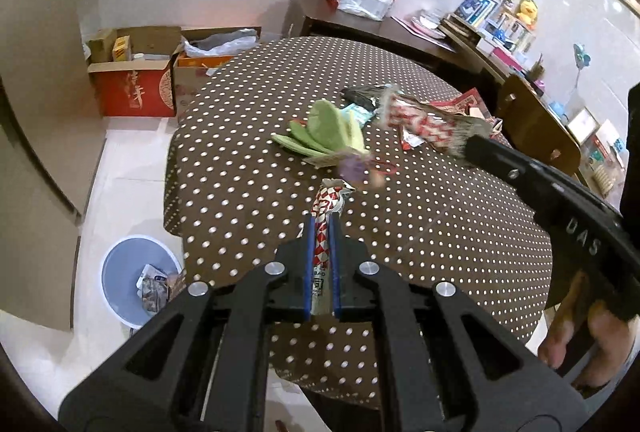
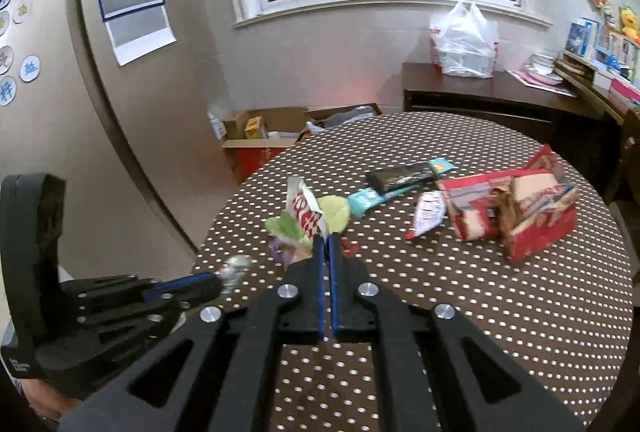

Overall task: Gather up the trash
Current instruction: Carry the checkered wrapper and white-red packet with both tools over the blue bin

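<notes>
My left gripper (image 1: 322,220) is shut on a red-and-white checked wrapper (image 1: 326,209) above the near edge of the round polka-dot table (image 1: 248,151). My right gripper (image 2: 325,240) is shut on another red-and-white wrapper (image 2: 305,213), held above the table (image 2: 480,292); it shows in the left wrist view (image 1: 424,121) at the right. Green peels (image 1: 324,129) and purple scraps (image 1: 354,167) lie mid-table. In the right wrist view lie a black wrapper (image 2: 402,176), teal wrappers (image 2: 366,200), a small red-white packet (image 2: 428,213) and a torn red box (image 2: 516,209). A blue trash bin (image 1: 134,282) with litter stands on the floor at lower left.
Cardboard boxes (image 1: 136,79) stand on the floor beyond the table. A dark sideboard (image 2: 480,99) with a white plastic bag (image 2: 466,41) runs along the back wall. A wooden chair (image 1: 536,123) is at the table's right side. Cluttered shelves (image 1: 500,31) are at far right.
</notes>
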